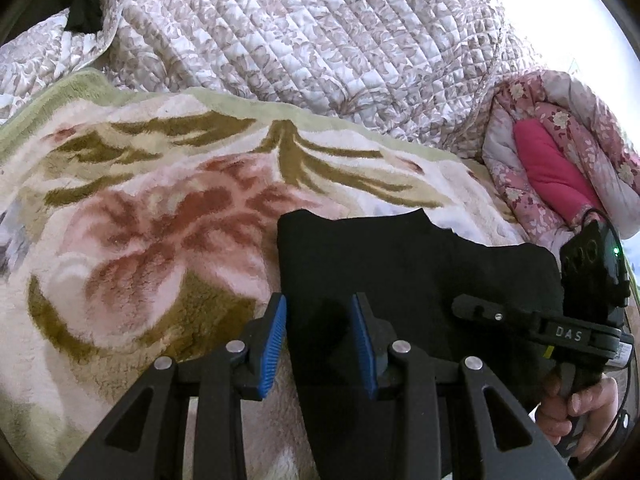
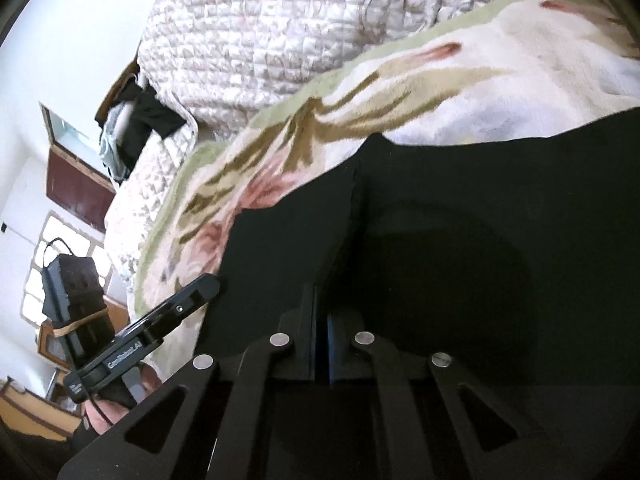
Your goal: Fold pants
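Our right gripper [image 2: 320, 344] has its jaws pressed together at the near edge of the pants [image 2: 460, 220] — the black cloth swallows the pads, so we judge it pinches a fold of fabric but cannot see the bite itself. Our left gripper [image 1: 318, 344] stands part-spread, blue pads [image 1: 273, 344] apart, straddling the pants' left edge with cloth between them; we cannot tell whether the pads press it. From the left view the right gripper reaches over the garment's other side, a hand [image 1: 580, 404] on its handle.

The pants lie flat and dark on the flowered blanket [image 1: 132, 216], already looking doubled, a seam running away from us. Behind the blanket a quilt [image 1: 320, 40] is heaped, and a pink bundle [image 1: 560, 152] sits to the right.

We take this as the grasp before a fold: both near corners being secured. Next, we think, the left must close on its edge, then both lift together and carry the near end over the far end — evenly, so the layers stay matched.
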